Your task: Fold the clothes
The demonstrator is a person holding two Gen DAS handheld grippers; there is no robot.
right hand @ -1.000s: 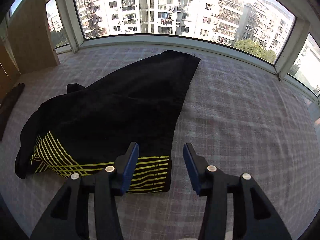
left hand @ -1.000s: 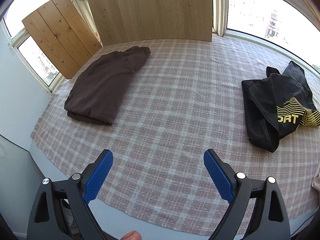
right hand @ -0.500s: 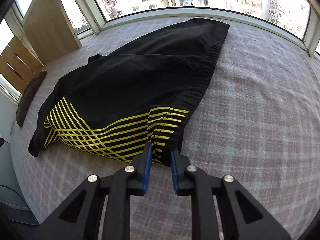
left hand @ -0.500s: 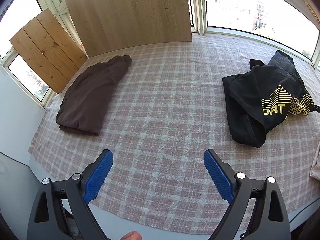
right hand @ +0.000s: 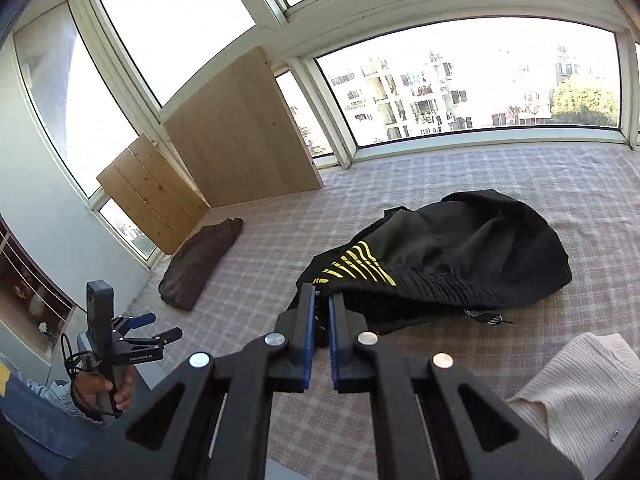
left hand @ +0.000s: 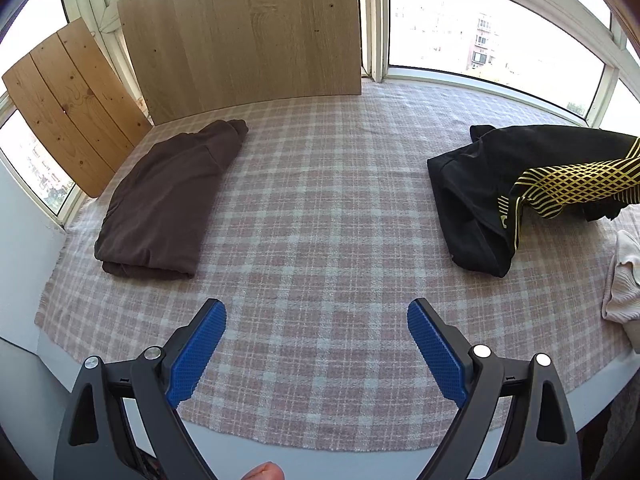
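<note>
Right fingers clenched on black shorts hem, lifted; left fingers spread, empty.

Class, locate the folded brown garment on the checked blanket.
In the left wrist view the folded brown garment lies at the blanket's far left, beside the leaning wooden boards.
</note>
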